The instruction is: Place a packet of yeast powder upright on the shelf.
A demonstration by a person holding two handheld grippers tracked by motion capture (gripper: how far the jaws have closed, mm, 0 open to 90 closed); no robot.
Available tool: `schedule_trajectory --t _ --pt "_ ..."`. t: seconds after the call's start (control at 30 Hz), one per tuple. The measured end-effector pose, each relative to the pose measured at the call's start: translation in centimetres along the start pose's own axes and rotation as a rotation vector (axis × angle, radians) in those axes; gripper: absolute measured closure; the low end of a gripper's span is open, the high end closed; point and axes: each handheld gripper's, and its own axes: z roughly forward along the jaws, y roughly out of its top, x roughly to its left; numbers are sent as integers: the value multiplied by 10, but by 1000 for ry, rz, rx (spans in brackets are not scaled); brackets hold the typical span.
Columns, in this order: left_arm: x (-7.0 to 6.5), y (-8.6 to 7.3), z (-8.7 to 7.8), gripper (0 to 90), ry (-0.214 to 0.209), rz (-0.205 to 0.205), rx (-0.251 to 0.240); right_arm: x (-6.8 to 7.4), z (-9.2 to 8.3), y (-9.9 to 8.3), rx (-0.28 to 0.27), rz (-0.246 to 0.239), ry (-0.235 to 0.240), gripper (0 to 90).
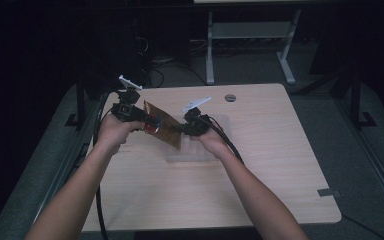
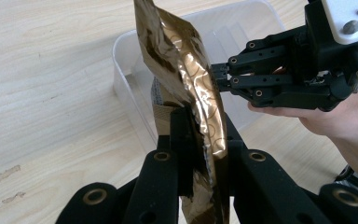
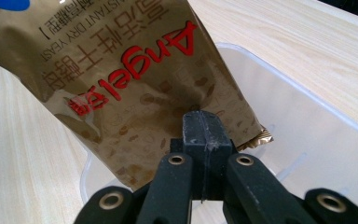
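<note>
Two handheld grippers grip one gold foil packet (image 1: 163, 126) between them, lifted above a light wooden table (image 1: 260, 165). In the high view, the left gripper (image 1: 145, 119) holds the packet's left end and the right gripper (image 1: 182, 128) holds its right end, with a person's bare forearms reaching in from below. The packet hangs tilted, its right end lower, over a clear plastic tub (image 1: 192, 156) that sits on the table.

From the left gripper view, the left gripper (image 2: 192, 140) has its black jaws closed tightly on the packet's (image 2: 186, 74) crinkled edge, seen edge-on. Farther off, the right gripper (image 2: 219, 78) pinches the opposite side, and the clear tub (image 2: 130, 84) lies beneath.

From the right gripper view, the right gripper (image 3: 204, 135) has its jaws pressed together on the lower edge of the packet (image 3: 121, 79), near one corner. Red lettering reading "Angel" and the words "instant dry yeast" appear upside down on the gold face. The tub's (image 3: 307, 140) clear rim curves underneath.
</note>
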Motion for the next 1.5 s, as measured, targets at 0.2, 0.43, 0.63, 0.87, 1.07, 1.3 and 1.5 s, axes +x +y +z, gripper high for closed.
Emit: schedule_trajectory --t 0.2,0.43,0.63,0.87,1.07,1.3,1.5 --pt "1 -1 -1 813 3 -10 -2 1 2 0 -4 -8 4 899" --pt "0 0 2 808 -1 -15 -3 1 4 0 0 -4 4 899" --pt "-2 1 9 797 -6 -8 12 -1 6 -3 30 -12 -16 898" --pt "-2 4 14 799 -9 0 15 3 -15 -5 -15 -30 10 898" --pt "-3 7 18 783 -16 -7 9 18 -40 -23 -10 -95 52 879" --pt "-6 11 25 759 -23 -3 7 30 -61 -47 11 -135 82 871" --pt "-9 15 36 745 -22 -6 12 38 -81 -73 35 -148 99 834"
